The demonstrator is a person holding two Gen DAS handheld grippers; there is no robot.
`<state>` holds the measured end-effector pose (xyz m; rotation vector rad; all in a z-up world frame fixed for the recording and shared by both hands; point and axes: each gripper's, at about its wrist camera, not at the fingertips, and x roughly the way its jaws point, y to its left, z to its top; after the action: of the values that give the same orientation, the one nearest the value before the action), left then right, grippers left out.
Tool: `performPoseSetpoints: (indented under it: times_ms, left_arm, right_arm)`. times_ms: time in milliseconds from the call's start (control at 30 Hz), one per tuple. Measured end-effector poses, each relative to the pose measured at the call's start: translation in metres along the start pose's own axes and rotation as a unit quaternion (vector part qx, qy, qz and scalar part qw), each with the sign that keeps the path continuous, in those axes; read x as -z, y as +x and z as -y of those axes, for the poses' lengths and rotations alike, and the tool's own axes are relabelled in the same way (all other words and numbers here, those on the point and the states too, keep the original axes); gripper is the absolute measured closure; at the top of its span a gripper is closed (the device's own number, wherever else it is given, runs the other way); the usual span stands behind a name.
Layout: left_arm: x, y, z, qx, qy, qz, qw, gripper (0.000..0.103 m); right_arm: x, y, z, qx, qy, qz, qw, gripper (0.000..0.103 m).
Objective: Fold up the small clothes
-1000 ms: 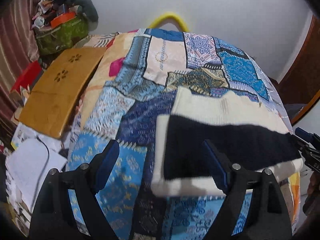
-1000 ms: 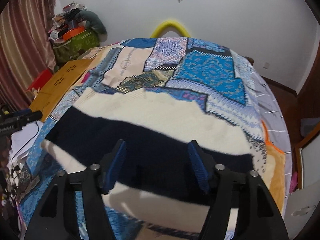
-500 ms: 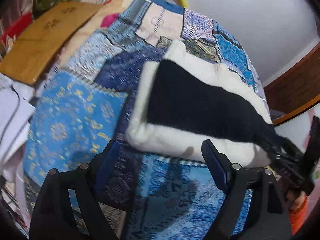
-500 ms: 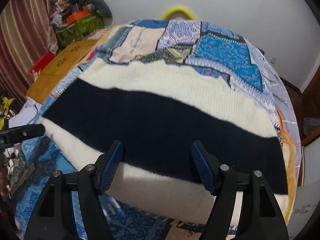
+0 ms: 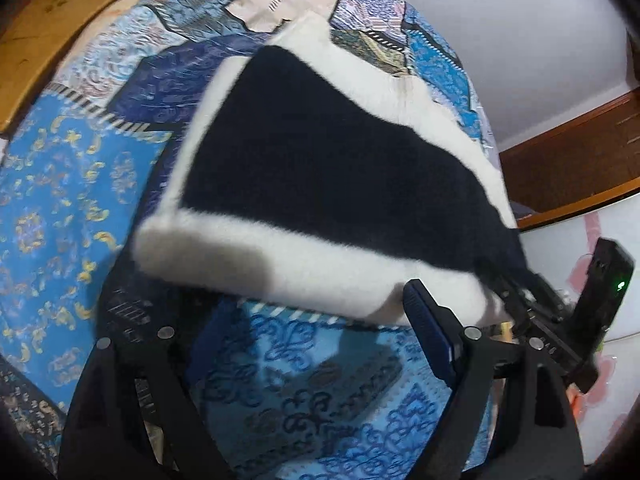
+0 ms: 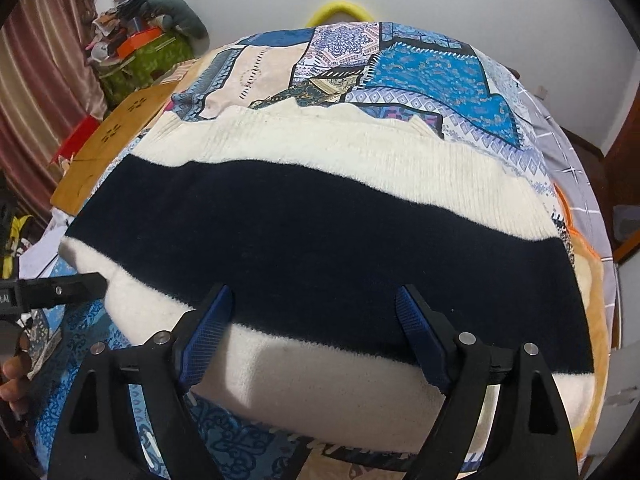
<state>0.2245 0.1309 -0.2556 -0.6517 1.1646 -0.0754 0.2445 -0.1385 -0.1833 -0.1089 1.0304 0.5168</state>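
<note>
A cream knit garment (image 6: 320,152) with a wide black band (image 6: 320,240) lies folded flat on a patchwork bedspread (image 6: 432,76). My right gripper (image 6: 314,296) hovers over its near edge. The jaws are opening, and the fabric lies under them with neither pad pressing on it. My left gripper (image 5: 288,320) stands open just short of the garment's (image 5: 320,160) near edge, over bare bedspread (image 5: 60,184). One left finger (image 6: 80,284) reaches in beside the garment's left corner in the right wrist view. Nothing is held.
A wooden board (image 6: 116,148) lies at the bed's left side, with a green bag and clutter (image 6: 148,52) and a curtain (image 6: 40,100) behind it. A yellow hoop (image 6: 340,8) leans on the back wall. Wooden furniture (image 5: 580,152) stands to the right. A hand (image 6: 12,380) shows at the left edge.
Both grippers have sunk closer to the garment. The right jaws have spread wider. The left view has tilted down and rolled, and the garment now fills more of it.
</note>
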Motion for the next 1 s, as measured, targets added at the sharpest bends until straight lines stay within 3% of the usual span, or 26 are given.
performPoseSetpoints:
  times_ms: [133, 233, 433, 500, 600, 800, 1000]
  left_arm:
    - [-0.011, 0.005, 0.002, 0.015, -0.013, 0.001, 0.9998, 0.019]
    - [-0.019, 0.009, 0.004, 0.007, -0.021, 0.009, 0.9997, 0.027]
    - [-0.036, 0.012, 0.008, -0.027, -0.028, 0.031, 0.9988, 0.055]
    - [-0.040, 0.013, 0.008, -0.038, -0.029, 0.041, 0.9980, 0.070]
    - [-0.044, 0.010, 0.012, -0.058, -0.018, 0.060, 0.9963, 0.080]
    - [-0.052, -0.013, 0.017, -0.094, 0.010, 0.105, 0.9899, 0.083]
    - [-0.061, -0.049, 0.012, -0.160, 0.032, 0.159, 0.9737, 0.084]
  right_arm:
    - [0.000, 0.000, 0.001, -0.005, 0.002, 0.000, 1.000, 0.021]
    - [0.000, 0.000, 0.003, -0.008, 0.003, 0.000, 1.000, 0.021]
    - [0.001, 0.000, 0.005, -0.010, 0.006, 0.000, 1.000, 0.021]
    - [0.001, -0.001, 0.005, -0.009, 0.005, 0.001, 1.000, 0.021]
    - [0.001, -0.002, 0.006, -0.004, 0.001, 0.002, 1.000, 0.021]
    - [0.001, -0.008, 0.010, 0.017, -0.009, 0.005, 1.000, 0.021]
    - [-0.001, -0.018, 0.021, 0.034, -0.009, 0.012, 0.999, 0.021]
